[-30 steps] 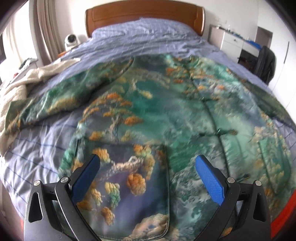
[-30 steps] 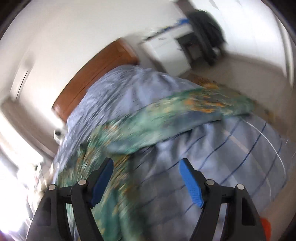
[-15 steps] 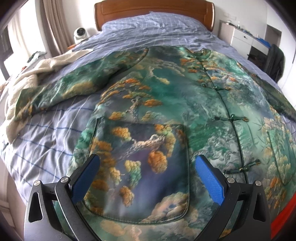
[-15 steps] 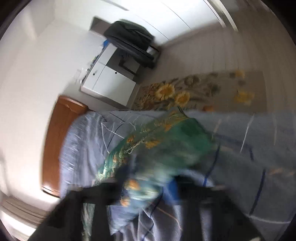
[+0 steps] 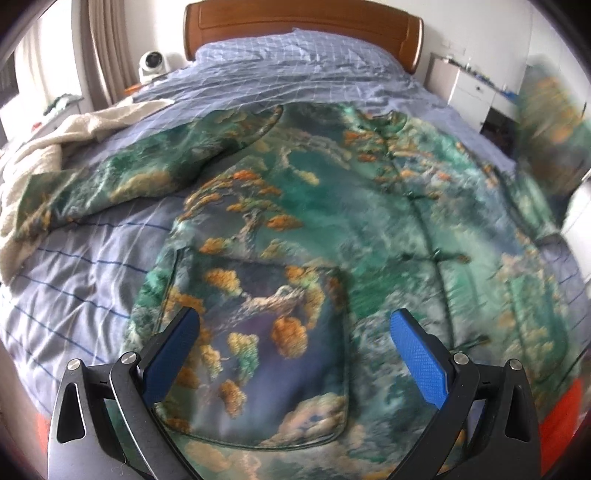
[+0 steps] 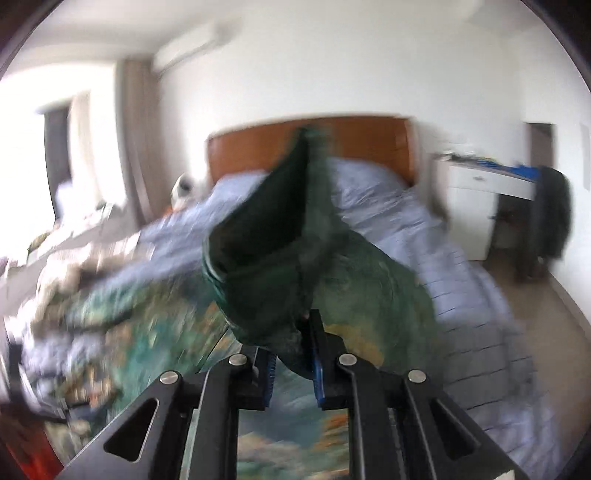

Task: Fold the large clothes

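Observation:
A large green jacket [image 5: 332, 206] printed with orange trees and clouds lies front up on the bed [image 5: 74, 266]. My left gripper [image 5: 295, 339] hovers open over its lower patch pocket [image 5: 258, 350], with nothing between the blue pads. In the right wrist view my right gripper [image 6: 293, 347] is shut on the jacket's sleeve [image 6: 273, 258], which stands up from the pads and shows its dark green lining. The same raised sleeve [image 5: 550, 136] appears blurred at the right edge of the left wrist view.
A cream blanket [image 5: 48, 155] lies bunched on the bed's left side. A wooden headboard [image 5: 303, 26] and a small white camera [image 5: 151, 62] are at the back. A white cabinet [image 6: 476, 199] and a dark chair [image 6: 550, 218] stand right of the bed.
My right gripper shut on the jacket's right sleeve, then swung it up and over the bed. The left gripper stayed open over the pocket, barely moving.

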Action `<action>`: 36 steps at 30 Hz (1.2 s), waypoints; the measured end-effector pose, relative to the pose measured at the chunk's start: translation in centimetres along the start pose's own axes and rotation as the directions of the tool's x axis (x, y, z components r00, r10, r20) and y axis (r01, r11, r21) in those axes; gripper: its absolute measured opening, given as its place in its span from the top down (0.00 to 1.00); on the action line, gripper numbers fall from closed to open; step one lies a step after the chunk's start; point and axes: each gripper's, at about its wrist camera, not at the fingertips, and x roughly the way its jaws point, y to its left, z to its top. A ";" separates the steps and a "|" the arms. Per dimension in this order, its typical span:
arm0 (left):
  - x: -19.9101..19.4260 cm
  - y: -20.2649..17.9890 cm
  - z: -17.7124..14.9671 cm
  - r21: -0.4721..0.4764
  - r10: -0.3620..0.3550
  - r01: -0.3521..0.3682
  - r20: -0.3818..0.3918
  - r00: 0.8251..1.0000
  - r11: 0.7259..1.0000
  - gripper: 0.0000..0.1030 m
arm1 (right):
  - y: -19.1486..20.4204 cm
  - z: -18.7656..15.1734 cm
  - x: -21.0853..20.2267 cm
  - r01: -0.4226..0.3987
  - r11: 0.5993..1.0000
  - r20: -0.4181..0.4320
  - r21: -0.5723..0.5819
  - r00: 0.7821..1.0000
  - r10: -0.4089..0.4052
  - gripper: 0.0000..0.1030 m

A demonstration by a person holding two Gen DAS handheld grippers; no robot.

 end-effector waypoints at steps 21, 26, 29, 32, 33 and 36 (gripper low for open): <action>11.6 -14.9 8.1 0.062 -0.348 0.384 -0.306 0.886 0.921 0.39 | 4.9 -14.7 -5.6 -0.038 0.994 -0.273 0.106 0.960 0.066 0.34; 10.3 -16.3 8.5 0.132 -0.268 0.315 -0.289 0.919 0.940 0.91 | 4.2 -14.9 -8.4 -0.038 0.990 -0.216 0.139 0.974 0.068 0.34; 7.0 -16.2 10.3 0.192 -0.284 0.325 -0.213 0.935 0.926 0.92 | 3.2 -14.8 -9.0 -0.045 0.982 -0.197 0.181 0.977 0.081 0.34; 4.9 -14.4 13.6 0.221 -0.266 0.285 -0.109 0.958 0.933 0.92 | 1.6 -14.0 -8.8 -0.057 0.974 -0.184 0.218 0.978 0.098 0.34; 5.0 -13.4 14.7 0.213 -0.250 0.263 -0.084 0.965 0.941 0.92 | 1.2 -13.5 -8.7 -0.055 0.975 -0.179 0.215 0.979 0.094 0.34; 7.0 -10.1 16.3 0.165 -0.192 0.202 -0.071 0.979 0.965 0.92 | -0.6 -10.9 -8.1 -0.041 0.983 -0.147 0.179 0.987 0.067 0.34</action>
